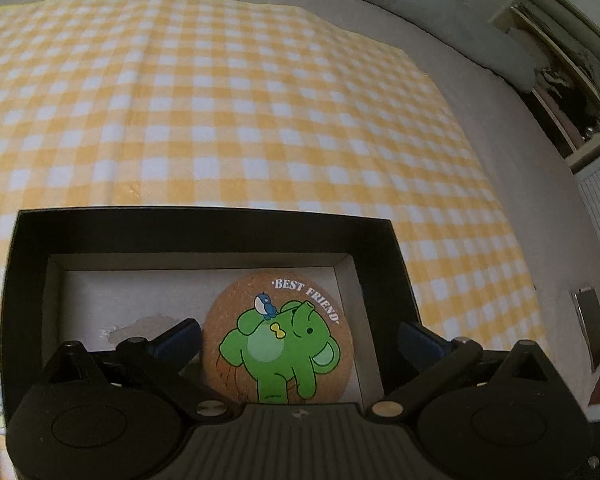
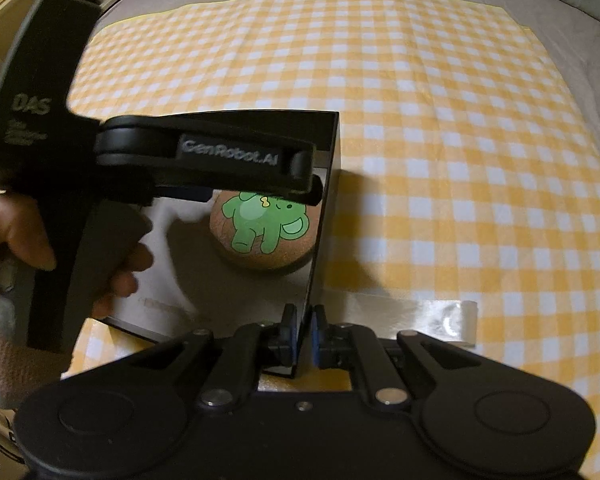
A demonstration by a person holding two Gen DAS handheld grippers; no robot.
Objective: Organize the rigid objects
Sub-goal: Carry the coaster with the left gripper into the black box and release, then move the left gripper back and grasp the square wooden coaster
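Coaster [image 1: 278,340]: light, stiff cork disc lying flat in box [image 1: 204,232]; take by edge.
Left tongs [image 1: 298,338]: wide, straddling coaster.
Right tongs [image 2: 303,334]: narrow, pinching box wall.

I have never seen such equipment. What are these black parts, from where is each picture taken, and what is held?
No robot here: a person holds a black hand tool with two fingers in each hand. Each tool carries a camera looking forward along its fingers, one picture per tool.

The left-tool view shows the left gripper open over a black box. A cork coaster with a green elephant lies inside, between the fingers but not pinched.

The right-tool view shows the right gripper shut on the box wall, and the hand holding the left tool.

The box stands on a yellow checked cloth.
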